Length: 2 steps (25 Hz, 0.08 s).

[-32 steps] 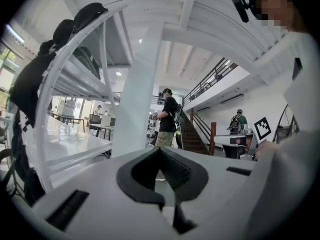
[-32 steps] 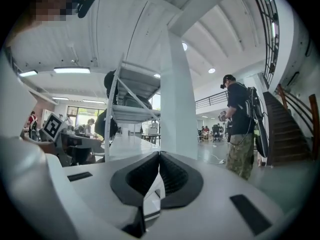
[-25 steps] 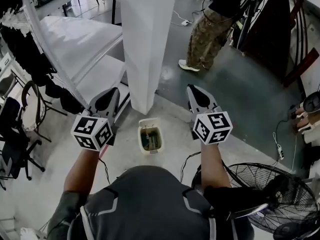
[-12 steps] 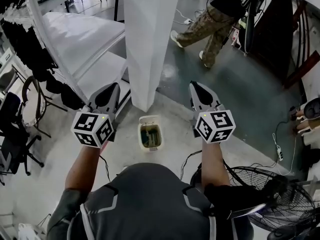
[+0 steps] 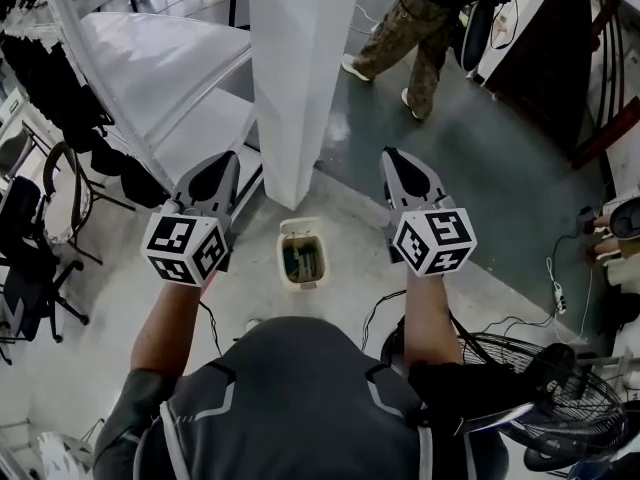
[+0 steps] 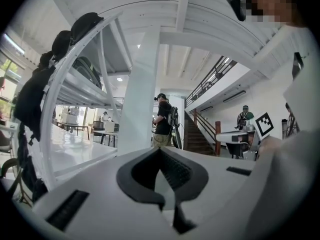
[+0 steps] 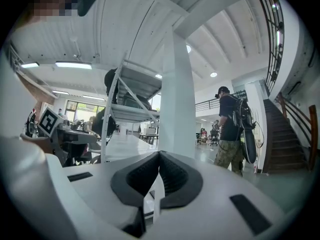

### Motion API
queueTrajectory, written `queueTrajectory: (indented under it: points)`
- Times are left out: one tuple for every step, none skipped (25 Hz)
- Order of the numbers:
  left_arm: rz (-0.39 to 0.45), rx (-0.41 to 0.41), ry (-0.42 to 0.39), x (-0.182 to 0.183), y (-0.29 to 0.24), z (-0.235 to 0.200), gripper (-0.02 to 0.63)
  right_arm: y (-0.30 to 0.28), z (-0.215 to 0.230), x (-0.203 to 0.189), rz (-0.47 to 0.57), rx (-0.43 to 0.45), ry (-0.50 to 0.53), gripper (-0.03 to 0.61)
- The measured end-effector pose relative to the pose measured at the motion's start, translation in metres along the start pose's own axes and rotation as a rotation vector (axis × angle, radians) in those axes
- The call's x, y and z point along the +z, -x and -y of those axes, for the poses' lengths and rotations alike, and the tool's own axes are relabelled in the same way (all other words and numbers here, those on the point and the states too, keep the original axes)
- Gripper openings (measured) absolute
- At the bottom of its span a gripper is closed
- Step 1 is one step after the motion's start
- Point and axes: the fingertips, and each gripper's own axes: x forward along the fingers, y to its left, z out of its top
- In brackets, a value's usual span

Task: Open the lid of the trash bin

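We hold left tool (image 5: 226,160) and right tool (image 5: 392,156) clenched on nothing, high either side of the floor-standing trash bin (image 5: 283,263). Its inside shows, so the lid seems open and neither tool reaches down.

White pillar (image 5: 295,78) dead ahead, btwn left gripper (image 5: 222,163) & right gripper (image 5: 398,160). White table (image 5: 160,68) w/ slanted white frame out left of left gripper, black office chair (image 5: 30,268) further left. Floor (image 5: 490,158) dark grey-green beyond right gripper, pale concrete nearer. Wire fan (image 5: 520,378) behind right gripper. Staircase (image 7: 292,134) far right, strip lights (image 7: 75,64) on ceiling, bright windows (image 7: 80,106) at back.
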Motion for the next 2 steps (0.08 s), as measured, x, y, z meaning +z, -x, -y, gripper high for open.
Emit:
queueTrajectory:
  points:
    - [0.001,0.003,-0.006,0.0002,-0.0007,-0.0023,0.007,-0.0019,-0.0006,0.0001,0.001,0.000,0.001,0.026]
    - [0.001,0.007,-0.013,0.0004,-0.0013,-0.0047,0.007,-0.0038,-0.0013,0.0001,0.002,0.000,0.001,0.026]
